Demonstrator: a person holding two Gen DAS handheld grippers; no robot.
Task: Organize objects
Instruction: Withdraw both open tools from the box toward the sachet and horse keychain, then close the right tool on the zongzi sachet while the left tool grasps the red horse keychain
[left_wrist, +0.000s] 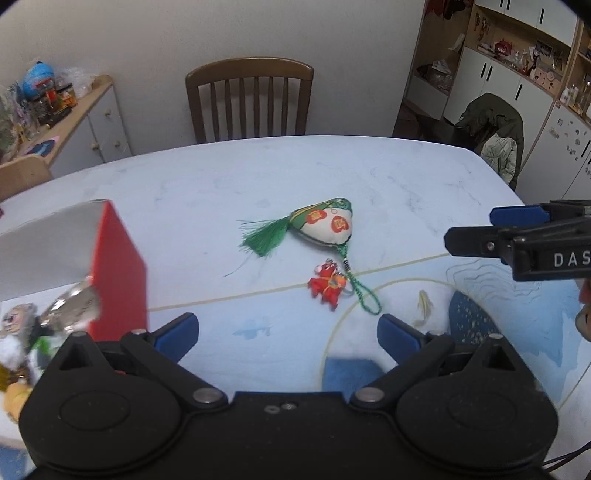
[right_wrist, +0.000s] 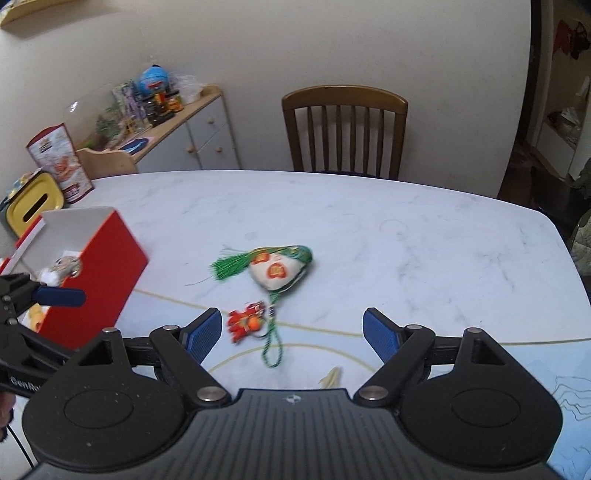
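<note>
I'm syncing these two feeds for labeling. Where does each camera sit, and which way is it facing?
Left wrist: rides the left gripper, looking across the table toward the chair; its own open fingers show below, the right gripper enters at right.
Right wrist: rides the right gripper, facing the same chair; its open fingers show below, the left gripper enters at left.
Shared: the sachet, red charm, red box, the table and chair.

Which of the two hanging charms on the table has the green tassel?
The white heart-shaped sachet, farther up the table near its middle, carries the green tassel. The small red charm by the cord loop has none.
</note>
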